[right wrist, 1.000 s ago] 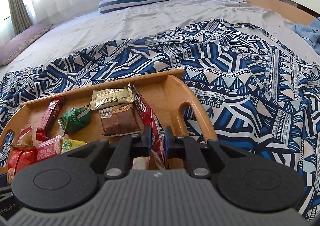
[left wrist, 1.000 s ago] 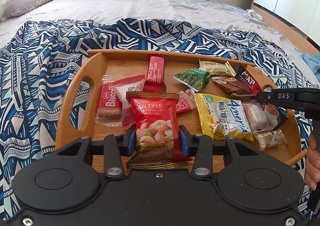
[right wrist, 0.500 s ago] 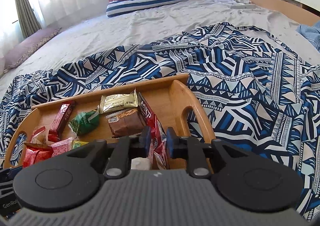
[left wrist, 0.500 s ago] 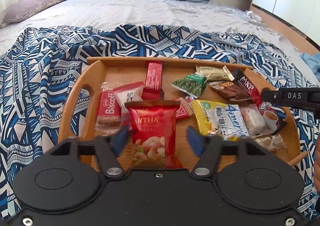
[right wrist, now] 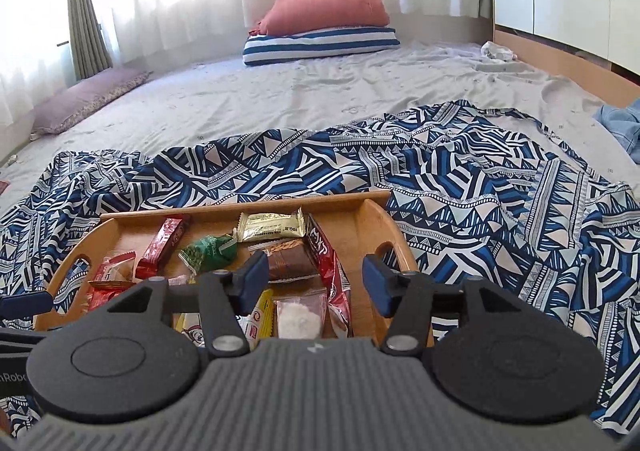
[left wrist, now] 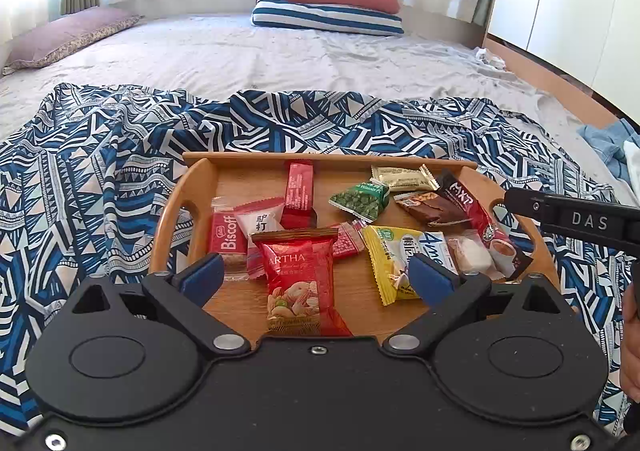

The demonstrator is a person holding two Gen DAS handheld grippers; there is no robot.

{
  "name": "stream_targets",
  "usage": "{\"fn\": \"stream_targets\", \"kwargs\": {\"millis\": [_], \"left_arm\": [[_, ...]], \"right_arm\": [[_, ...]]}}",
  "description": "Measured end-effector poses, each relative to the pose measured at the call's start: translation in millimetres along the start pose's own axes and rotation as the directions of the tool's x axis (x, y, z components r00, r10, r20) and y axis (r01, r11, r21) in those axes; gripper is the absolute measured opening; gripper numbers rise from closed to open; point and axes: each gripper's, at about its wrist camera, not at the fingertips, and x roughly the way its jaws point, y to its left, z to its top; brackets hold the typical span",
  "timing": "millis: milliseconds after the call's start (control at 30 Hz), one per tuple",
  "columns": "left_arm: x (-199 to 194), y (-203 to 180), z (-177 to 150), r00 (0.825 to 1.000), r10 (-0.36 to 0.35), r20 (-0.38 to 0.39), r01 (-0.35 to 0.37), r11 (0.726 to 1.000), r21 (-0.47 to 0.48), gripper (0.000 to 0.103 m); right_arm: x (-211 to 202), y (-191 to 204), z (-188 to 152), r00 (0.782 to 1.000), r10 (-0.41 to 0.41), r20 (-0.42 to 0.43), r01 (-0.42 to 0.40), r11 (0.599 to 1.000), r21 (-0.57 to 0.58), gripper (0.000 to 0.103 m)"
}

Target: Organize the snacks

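Note:
A wooden tray (left wrist: 200, 187) on the bed holds several snack packets. My left gripper (left wrist: 316, 277) hovers over its near edge, jaws opening wide. The red nut packet (left wrist: 300, 279) lies flat on the tray between the blue pads, free of both. In the right wrist view my right gripper (right wrist: 315, 275) hangs above the right end of the tray (right wrist: 384, 227), jaws also opening. The red-and-black sachet (right wrist: 332, 267) lies under the gap, touching neither pad. A yellow packet (left wrist: 394, 259), a Biscoff biscuit (left wrist: 226, 237) and a green packet (left wrist: 360, 199) lie around them.
The tray sits on a blue-and-white patterned cloth (left wrist: 100, 171) spread over a grey sheet (left wrist: 280, 51). Pillows (left wrist: 328, 3) lie at the far end. The right tool's black body (left wrist: 580, 219) and a hand (left wrist: 632, 331) are at the right edge. Blue clothing (right wrist: 624, 123) lies to the right.
Both grippers have opened and let go: the left of the red nut packet, the right of the red-and-black sachet. Both have risen and drawn back from the tray.

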Motion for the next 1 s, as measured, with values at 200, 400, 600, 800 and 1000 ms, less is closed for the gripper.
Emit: {"fn": "stream_targets", "kwargs": {"millis": [200, 400, 600, 800, 1000], "left_arm": [[-22.7, 0.2, -4.5, 1.0, -0.005, 0.018, 0.005, 1.0, 0.008, 0.102], [-45.6, -0.2, -16.4, 0.999, -0.02, 0.028, 0.019, 1.0, 0.011, 0.103], [-63.2, 3.0, -31.4, 1.0, -0.02, 0.02, 0.02, 1.0, 0.004, 0.102], [-79.7, 9.5, -49.2, 1.0, 0.003, 0.004, -0.003, 1.0, 0.012, 0.102], [-87.9, 12.8, -69.6, 0.999, 0.036, -0.01, -0.036, 0.999, 0.018, 0.102]], "right_arm": [[-24.3, 6.6, -5.0, 0.999, 0.015, 0.038, -0.014, 0.999, -0.038, 0.082], [-49.0, 10.2, -14.7, 0.996, 0.021, 0.082, -0.016, 0.998, -0.066, 0.089], [-67.2, 10.8, -25.9, 0.994, 0.012, 0.111, -0.003, 0.996, -0.086, 0.093], [-81.9, 12.4, -46.0, 0.99, 0.006, 0.138, 0.008, 0.995, -0.1, 0.103], [-89.6, 12.7, -69.6, 0.992, -0.002, 0.126, 0.015, 0.994, -0.104, 0.103]]}}
